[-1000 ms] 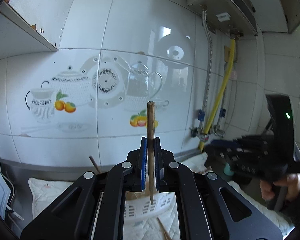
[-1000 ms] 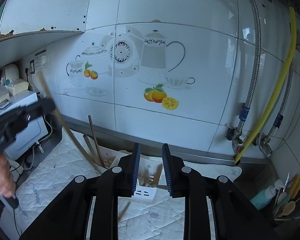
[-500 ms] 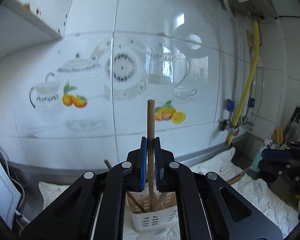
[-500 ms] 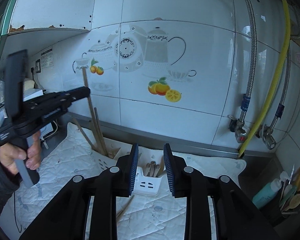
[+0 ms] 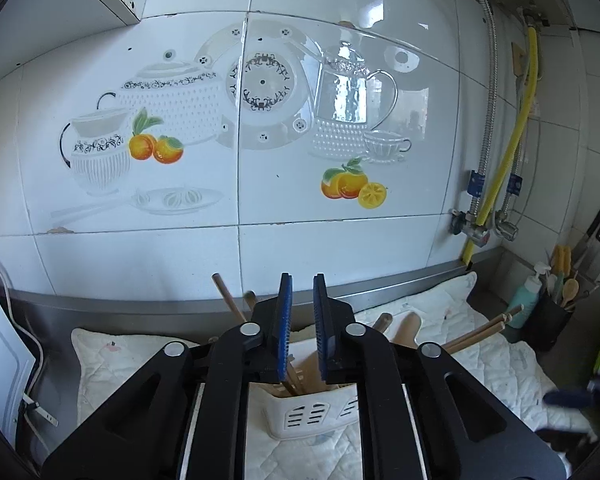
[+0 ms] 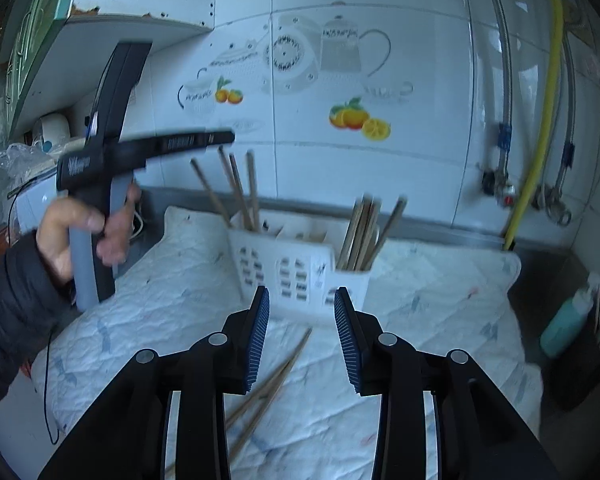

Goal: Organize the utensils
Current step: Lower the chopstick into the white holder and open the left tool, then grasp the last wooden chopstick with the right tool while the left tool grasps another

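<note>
1. Now the left gripper [image 5: 299, 280], jaws just parted, is seen empty above the caddy [image 6: 300, 268].
2. Chopsticks [image 6: 240, 194] stand nearly upright inside, tips up.
3. Loose chopsticks [image 6: 272, 380] lie slantwise under the open, empty right gripper [image 6: 302, 300].

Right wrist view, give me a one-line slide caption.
Open right gripper above loose chopsticks on the quilted mat, facing the white utensil caddy; left gripper hovers nearby.

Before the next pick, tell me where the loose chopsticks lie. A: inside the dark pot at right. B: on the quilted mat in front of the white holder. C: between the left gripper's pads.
B: the right wrist view shows the loose chopsticks flat on the quilted mat, in front of the white holder.
</note>
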`<state>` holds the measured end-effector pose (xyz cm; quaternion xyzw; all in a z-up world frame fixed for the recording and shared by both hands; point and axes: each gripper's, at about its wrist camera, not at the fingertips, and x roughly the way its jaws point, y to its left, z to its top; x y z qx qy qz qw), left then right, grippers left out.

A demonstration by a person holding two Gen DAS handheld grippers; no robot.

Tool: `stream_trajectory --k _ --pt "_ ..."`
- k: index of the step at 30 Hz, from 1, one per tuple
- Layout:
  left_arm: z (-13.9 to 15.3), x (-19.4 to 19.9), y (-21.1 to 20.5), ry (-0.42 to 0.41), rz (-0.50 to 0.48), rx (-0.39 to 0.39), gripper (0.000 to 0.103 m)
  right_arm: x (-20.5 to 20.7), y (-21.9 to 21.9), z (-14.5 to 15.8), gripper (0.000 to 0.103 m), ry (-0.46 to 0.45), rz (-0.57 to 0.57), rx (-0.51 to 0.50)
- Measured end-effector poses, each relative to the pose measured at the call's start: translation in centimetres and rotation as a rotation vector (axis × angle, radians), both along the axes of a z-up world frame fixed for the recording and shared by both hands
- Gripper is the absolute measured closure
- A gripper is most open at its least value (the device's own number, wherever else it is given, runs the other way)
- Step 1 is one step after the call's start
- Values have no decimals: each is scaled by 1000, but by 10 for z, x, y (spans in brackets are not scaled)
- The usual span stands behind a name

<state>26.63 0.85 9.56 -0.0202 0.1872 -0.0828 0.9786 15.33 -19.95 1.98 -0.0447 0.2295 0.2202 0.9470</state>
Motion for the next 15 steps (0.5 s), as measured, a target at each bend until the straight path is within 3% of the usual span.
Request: stream_trajectory --k 8,15 --pt "5 -31 7 -30 -1 -14 66 -35 9 -82 70 142 -30 25" --pt "-1 -69 16 -32 -15 -35 65 -49 27 -138 72 255 -42 71"
